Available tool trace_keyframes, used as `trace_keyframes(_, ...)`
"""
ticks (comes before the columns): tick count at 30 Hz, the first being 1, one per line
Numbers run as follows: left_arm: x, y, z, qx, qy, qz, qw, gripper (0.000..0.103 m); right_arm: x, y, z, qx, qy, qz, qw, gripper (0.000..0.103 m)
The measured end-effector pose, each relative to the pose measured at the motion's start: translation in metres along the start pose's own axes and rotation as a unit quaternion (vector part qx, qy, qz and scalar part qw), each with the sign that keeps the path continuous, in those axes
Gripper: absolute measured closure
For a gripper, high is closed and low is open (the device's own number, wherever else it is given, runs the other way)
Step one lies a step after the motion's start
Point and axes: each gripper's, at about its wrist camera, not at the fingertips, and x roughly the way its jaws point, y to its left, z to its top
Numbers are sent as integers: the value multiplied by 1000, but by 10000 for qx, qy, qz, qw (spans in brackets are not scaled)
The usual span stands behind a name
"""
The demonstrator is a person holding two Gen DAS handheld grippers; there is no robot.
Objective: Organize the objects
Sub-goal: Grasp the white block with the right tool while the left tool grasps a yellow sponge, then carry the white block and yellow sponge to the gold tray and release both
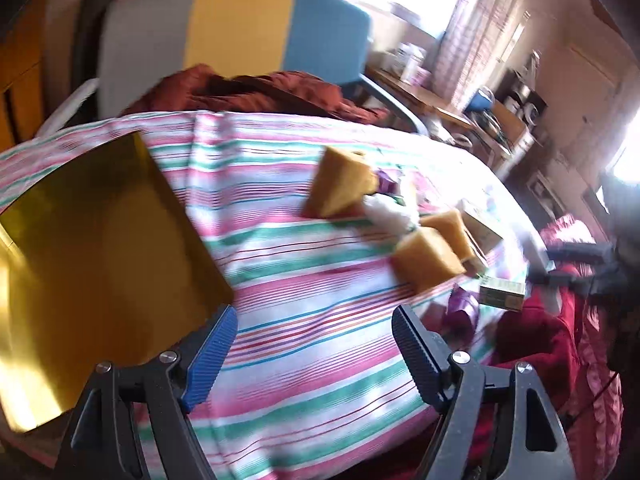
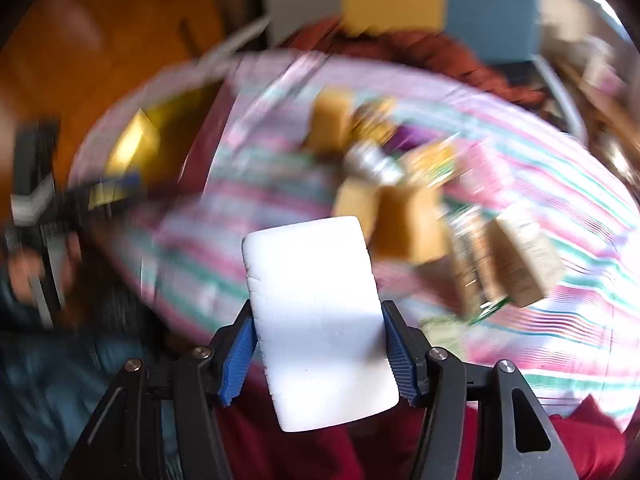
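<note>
My right gripper is shut on a white foam block, which stands up between the blue pads above the striped cloth. Beyond it lies a blurred heap of yellow sponge blocks and small cardboard boxes. My left gripper is open over bare striped cloth, with nothing between its fingers. A shiny gold tray lies just left of its left finger. Further right sit yellow sponge blocks, a white fluffy piece, a purple wrapper and a small box.
A grey, yellow and blue chair back stands behind the table, with a rust-red cloth bunched on the seat. A cluttered wooden desk runs along the right wall. Dark red fabric hangs at the table's right edge.
</note>
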Motion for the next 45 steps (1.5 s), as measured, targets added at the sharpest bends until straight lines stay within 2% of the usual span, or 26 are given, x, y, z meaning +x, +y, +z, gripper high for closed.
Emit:
trace_keyframes(2, 9, -13, 4, 148, 48, -84, 9998, 23, -11, -8, 4, 369, -405, -113, 9984, 43)
trace_keyframes(5, 26, -37, 12, 399, 164, -178, 9989, 23, -17, -28, 2, 771, -725, -237, 9941, 42)
trace_keyframes(10, 59, -74, 27, 564, 384, -378, 9970, 21, -25, -39, -5, 1094, -983, -464, 9880, 41)
trace_keyframes(16, 102, -112, 41, 732, 631, -300, 9949, 18, -21, -50, -7, 1243, -1201, -441, 9840, 40)
trace_keyframes(20, 130, -127, 45, 883, 808, -60, 9928, 18, -16, -59, -8, 1353, -1245, -397, 9821, 40)
trace_keyframes(21, 137, -128, 45, 876, 840, -87, 9926, 20, -14, -60, -9, 1383, -1251, -363, 9818, 40)
trace_keyframes(22, 140, -126, 44, 877, 823, -75, 9927, 38, -13, -61, -10, 1407, -1255, -348, 9814, 40)
trace_keyframes(23, 141, -124, 43, 875, 827, -138, 9926, 49, -11, -61, -11, 1408, -1248, -358, 9815, 40)
trace_keyframes(24, 140, -123, 42, 856, 825, -296, 9925, 50, -9, -60, -11, 1388, -1224, -363, 9821, 40)
trace_keyframes(26, 134, -122, 38, 933, 751, -360, 9921, 60, -7, -58, -11, 1341, -1204, -370, 9829, 40)
trace_keyframes(28, 123, -117, 33, 976, 634, -454, 9922, 65, -7, -54, -10, 1298, -1239, -377, 9830, 40)
trace_keyframes(35, 72, -81, 27, 673, 249, -454, 9964, 65, -10, -21, 10, 952, -1415, -144, 9852, 40)
trace_keyframes(41, -1, -18, 23, 192, -408, 43, 9990, 64, 14, 43, 43, 372, -1385, 377, 9890, 40)
trace_keyframes(45, -59, 49, 9, -343, -861, 746, 9929, 63, 40, 95, 72, -9, -1300, 790, 9884, 40)
